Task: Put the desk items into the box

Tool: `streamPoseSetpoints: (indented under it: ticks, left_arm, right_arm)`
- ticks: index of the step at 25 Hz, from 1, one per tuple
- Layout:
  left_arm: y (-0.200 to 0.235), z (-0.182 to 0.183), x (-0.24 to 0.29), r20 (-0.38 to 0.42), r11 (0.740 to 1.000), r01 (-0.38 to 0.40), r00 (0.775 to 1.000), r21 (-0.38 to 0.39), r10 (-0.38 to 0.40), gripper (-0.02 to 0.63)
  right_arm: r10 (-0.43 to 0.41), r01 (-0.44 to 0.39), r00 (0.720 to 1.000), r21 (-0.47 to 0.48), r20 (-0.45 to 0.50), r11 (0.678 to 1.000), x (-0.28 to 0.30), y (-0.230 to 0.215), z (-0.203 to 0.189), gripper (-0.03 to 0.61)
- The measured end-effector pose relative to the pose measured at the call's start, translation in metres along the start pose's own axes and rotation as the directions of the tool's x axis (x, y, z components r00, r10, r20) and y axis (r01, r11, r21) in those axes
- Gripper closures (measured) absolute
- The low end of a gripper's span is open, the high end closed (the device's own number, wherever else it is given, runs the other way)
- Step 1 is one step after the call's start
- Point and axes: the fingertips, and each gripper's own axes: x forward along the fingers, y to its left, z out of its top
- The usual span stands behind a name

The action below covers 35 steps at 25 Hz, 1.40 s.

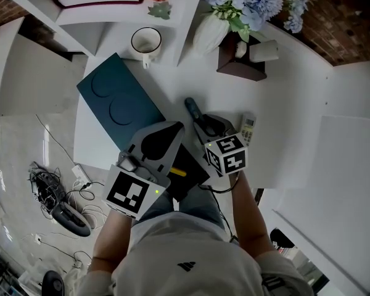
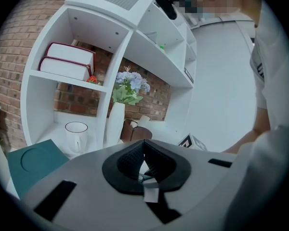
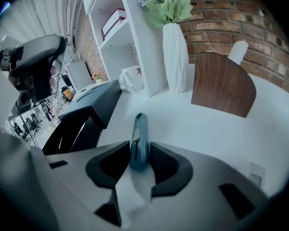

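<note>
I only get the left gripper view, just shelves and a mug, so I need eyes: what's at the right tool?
Observer: A teal utility knife sits between the right tool's jaws; whether they press on it I can't tell.
Operator: Where's the box?
Observer: The head view shows a black box just left of the right tool, with a yellow item inside.
Operator: Anything else lying out?
Observer: A small white remote lies beside the right tool, on its other side.
</note>
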Motion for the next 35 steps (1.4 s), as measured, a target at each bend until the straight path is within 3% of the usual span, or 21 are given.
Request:
streamPoseSetpoints:
  ticks: [12,21,28,35]
  left_arm:
    - [-0.002,0.001,0.000,0.002,1.000,-0.007,1.000,0.007,0.007,0.601]
    - [-0.011,0.012,-0.007,0.029,0.999,-0.035,0.999,0.025,0.034,0.601]
    - [-0.019,0.024,-0.019,0.069,0.996,-0.082,0.994,0.028,0.080,0.601]
    - [-0.028,0.033,-0.029,0.103,0.990,-0.141,0.985,0.025,0.138,0.601]
  right_arm:
    - [0.011,-0.011,1.000,-0.023,-0.004,1.000,-0.003,0.004,0.002,0.457]
    - [0.065,-0.061,0.993,-0.048,0.101,0.997,-0.035,0.020,0.041,0.459]
    - [0.132,-0.112,0.969,-0.101,0.210,0.989,-0.075,0.044,0.080,0.459]
    - [0.195,-0.158,0.948,-0.159,0.252,0.975,-0.096,0.059,0.097,0.459]
